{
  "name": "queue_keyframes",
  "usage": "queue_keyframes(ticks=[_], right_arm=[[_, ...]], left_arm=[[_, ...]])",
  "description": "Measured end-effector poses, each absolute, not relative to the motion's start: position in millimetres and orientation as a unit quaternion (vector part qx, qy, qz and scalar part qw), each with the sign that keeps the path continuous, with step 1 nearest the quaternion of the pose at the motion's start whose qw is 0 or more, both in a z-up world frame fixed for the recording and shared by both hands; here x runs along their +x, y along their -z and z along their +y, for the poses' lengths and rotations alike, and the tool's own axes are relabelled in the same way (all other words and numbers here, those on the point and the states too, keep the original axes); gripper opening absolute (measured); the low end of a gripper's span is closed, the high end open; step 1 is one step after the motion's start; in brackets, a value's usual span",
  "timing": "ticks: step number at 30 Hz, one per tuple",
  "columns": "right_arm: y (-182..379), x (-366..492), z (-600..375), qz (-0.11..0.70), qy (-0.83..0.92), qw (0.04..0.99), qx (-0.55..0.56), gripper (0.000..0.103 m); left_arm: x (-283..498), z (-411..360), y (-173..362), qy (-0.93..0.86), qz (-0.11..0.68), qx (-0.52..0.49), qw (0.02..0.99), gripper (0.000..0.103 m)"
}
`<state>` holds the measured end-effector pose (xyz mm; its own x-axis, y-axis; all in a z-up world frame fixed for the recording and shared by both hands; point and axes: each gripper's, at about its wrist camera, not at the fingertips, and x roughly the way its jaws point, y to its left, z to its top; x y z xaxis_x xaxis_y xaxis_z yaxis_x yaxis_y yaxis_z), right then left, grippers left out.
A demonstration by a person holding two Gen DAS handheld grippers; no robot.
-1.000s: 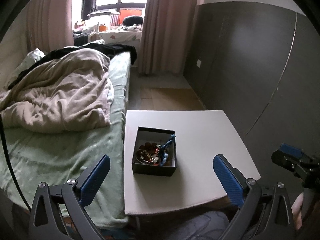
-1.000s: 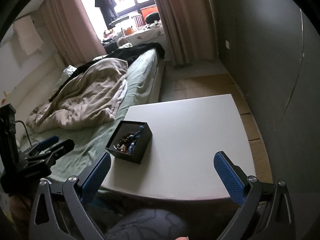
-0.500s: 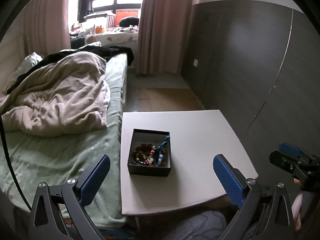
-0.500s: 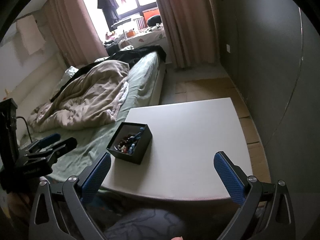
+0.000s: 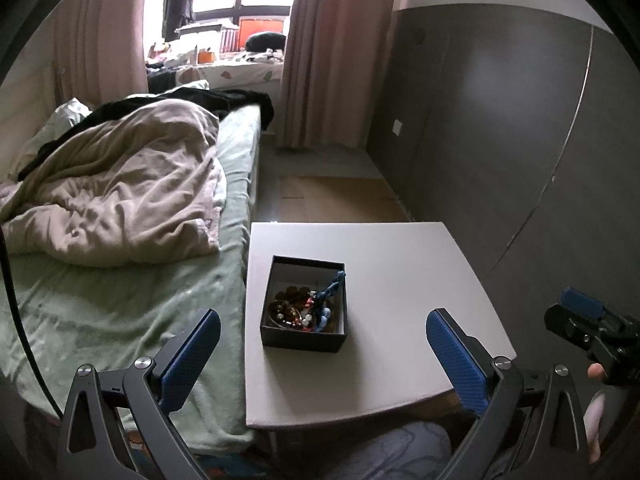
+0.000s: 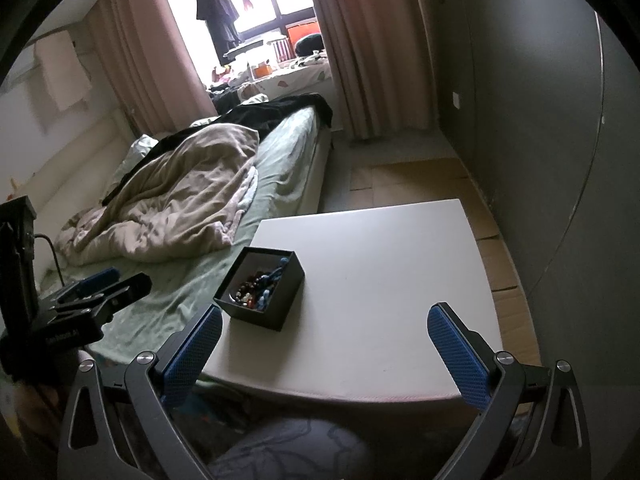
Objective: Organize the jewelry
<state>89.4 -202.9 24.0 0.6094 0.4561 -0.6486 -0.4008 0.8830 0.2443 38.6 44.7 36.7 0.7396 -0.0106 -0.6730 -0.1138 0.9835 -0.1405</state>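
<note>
A small open black box (image 5: 304,312) sits on the left part of a white table (image 5: 400,280); it also shows in the right wrist view (image 6: 262,290). It holds a tangle of bead bracelets (image 5: 296,310) and a blue cord piece (image 5: 330,292) that sticks up over the rim. My left gripper (image 5: 320,356) is open and empty, held near the table's front edge in front of the box. My right gripper (image 6: 322,348) is open and empty, over the table's front edge to the right of the box.
A bed (image 5: 120,280) with a green sheet and a rumpled beige duvet (image 5: 120,192) touches the table's left side. A dark grey wall (image 5: 500,140) stands to the right. Wooden floor (image 5: 328,196) and curtains (image 5: 328,52) lie beyond the table.
Both grippers have drifted slightly; the box sits a little further left and lower in the left wrist view. Both grippers stay open and empty. The box has not moved on the table.
</note>
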Motion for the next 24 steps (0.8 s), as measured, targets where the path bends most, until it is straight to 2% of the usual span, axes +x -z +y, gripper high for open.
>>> queue_keyframes(ticks=[24], right_arm=[[-28.1,90.3,-208.9,0.37,-0.237,0.898,0.034,0.103]], left_arm=[[32.8,42.8,-35.7,-0.028,0.357,-0.087,0.929,0.102]])
